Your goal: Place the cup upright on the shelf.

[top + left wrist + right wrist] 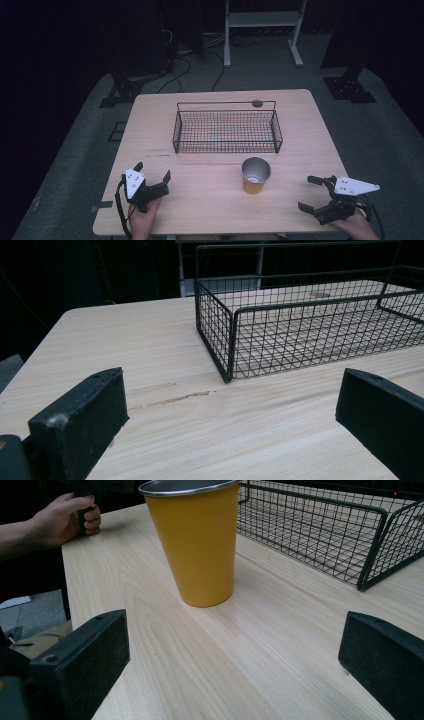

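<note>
1. Cup (255,175): yellow with a metal rim; upright on the table (210,200), near the front edge, just in front of the basket (226,131) and apart from it; nothing visible inside the cup from the high view.
2. Right gripper (312,194): at the table's front right corner, held by a hand (356,224); jaws spread wide, holding nothing; aimed left toward the cup; cup is well apart from the fingers (316,180), no contact.
3. Right gripper view: cup (197,540) stands ahead and between the lines of the two fingers (82,652), a little left of centre, beyond the tips; bare wood between tips and cup; basket (345,535) behind and to the right of the cup.
4. Left gripper (152,172): front left of the table, hand (144,215) around the grip; jaws spread, released, empty; pointing away toward the basket's left end.
5. Left gripper view: fingers (85,412) wide apart over bare wood; basket corner (227,335) ahead between them, apart from the tips; a faint scuff on the wood (175,399) in front of that corner.
6. Basket: black wire, empty, sits mid-table; cup is outside it, on the near side, right of centre.
</note>
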The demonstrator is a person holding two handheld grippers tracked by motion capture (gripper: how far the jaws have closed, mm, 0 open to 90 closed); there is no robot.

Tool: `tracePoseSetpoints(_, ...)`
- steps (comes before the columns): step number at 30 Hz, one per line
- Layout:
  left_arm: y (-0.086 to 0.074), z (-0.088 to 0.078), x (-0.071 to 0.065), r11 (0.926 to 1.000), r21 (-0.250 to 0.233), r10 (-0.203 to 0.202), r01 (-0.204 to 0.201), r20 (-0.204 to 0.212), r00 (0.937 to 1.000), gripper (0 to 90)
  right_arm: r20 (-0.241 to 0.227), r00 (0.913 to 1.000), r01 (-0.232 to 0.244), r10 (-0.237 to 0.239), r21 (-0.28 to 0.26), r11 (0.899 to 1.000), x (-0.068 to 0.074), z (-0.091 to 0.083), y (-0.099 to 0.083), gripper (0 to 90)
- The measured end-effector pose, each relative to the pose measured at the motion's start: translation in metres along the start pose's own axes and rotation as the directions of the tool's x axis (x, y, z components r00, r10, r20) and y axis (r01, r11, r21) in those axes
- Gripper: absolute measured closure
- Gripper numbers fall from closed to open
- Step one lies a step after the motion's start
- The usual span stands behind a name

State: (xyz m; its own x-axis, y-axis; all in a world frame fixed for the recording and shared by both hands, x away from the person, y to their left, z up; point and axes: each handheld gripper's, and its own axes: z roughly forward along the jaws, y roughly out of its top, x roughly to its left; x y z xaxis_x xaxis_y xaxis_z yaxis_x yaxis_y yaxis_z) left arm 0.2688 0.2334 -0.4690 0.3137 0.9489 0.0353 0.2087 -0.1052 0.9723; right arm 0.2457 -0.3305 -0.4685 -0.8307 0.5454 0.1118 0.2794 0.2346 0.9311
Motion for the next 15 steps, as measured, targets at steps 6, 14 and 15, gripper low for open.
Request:
tracePoseSetpoints(6, -0.0001, -0.0004, -0.0002, 1.0, -0.001, 0.0, 0.0, -0.001, 1.0, 0.0, -0.003, 1.0, -0.003, 0.003, 0.001, 1.0, 0.0015, 0.0023, 0.0007, 0.0)
tracePoseSetpoints(14, -0.0005, -0.0014, -0.0002, 1.0, -0.006, 0.001, -0.001, 0.004, 1.0, 0.0, -0.011, 0.9999, 0.002, -0.001, 0.007, 1.0, 0.0061, 0.0082, 0.0055, 0.0)
tracePoseSetpoints(15, -0.0005, -0.0015, -0.0001, 1.0, -0.006, 0.001, -0.001, 0.004, 1.0, 0.0, -0.01, 0.9999, 0.002, -0.002, 0.006, 1.0, 0.007, 0.0091, 0.0066, 0.0)
